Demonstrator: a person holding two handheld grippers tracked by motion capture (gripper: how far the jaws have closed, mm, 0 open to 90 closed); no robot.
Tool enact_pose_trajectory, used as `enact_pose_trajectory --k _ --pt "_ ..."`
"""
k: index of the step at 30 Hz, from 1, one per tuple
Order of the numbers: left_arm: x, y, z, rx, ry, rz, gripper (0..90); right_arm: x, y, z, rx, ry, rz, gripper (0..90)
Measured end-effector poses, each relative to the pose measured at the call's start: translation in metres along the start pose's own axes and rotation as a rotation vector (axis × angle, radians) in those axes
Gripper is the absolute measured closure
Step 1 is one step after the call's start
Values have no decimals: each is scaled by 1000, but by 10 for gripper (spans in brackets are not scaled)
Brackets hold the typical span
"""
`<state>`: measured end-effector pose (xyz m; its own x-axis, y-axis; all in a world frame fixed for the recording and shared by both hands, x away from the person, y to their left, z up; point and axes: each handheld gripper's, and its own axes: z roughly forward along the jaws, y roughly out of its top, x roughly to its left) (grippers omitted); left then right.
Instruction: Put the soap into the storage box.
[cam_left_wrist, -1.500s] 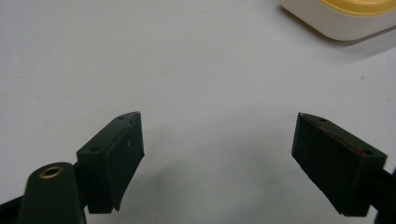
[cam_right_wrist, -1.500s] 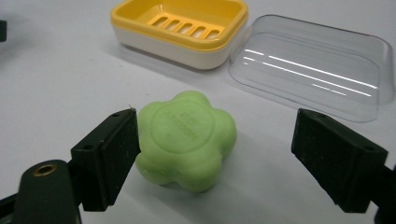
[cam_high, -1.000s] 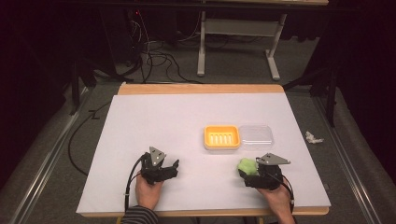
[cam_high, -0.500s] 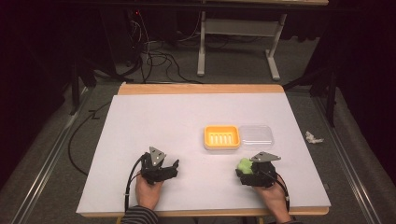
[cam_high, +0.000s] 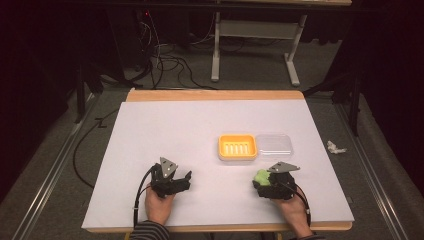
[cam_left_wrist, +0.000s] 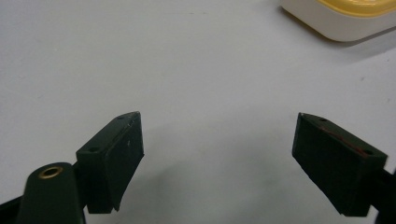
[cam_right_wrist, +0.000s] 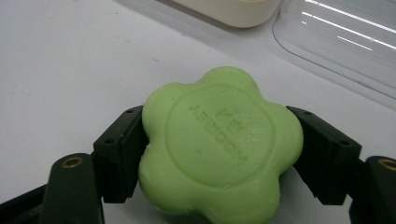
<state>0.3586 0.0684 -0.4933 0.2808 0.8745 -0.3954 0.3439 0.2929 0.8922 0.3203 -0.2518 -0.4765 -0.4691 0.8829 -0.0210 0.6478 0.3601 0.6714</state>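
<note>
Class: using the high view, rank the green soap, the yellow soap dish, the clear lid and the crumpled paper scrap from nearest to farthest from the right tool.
1. green soap, between its jaws
2. yellow soap dish, ahead-left
3. clear lid, ahead, too close to the dish to rank surely
4. crumpled paper scrap, off the table's right edge

- The right gripper (cam_high: 264, 181), with the green soap (cam_high: 261, 176) clamped between its jaws, has moved a little toward the left edge of the table (cam_high: 150, 130) during the last second.
- The move is small; the gripper is still near the front edge, on the right half.
- The green soap went with it and now lies a bit more under the yellow soap dish (cam_high: 237, 147).
</note>
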Motion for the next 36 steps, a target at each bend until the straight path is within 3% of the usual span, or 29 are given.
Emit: enact_pose_trajectory --k 13,19,36 --pt "0 0 0 5 -1 1 172 -4 3 -2 29 35 -24 265" --pt "0 0 0 4 -3 3 172 -10 0 -8 -5 64 -12 266" --pt "0 0 -1 3 -6 5 173 -10 3 -28 -75 75 -51 268"
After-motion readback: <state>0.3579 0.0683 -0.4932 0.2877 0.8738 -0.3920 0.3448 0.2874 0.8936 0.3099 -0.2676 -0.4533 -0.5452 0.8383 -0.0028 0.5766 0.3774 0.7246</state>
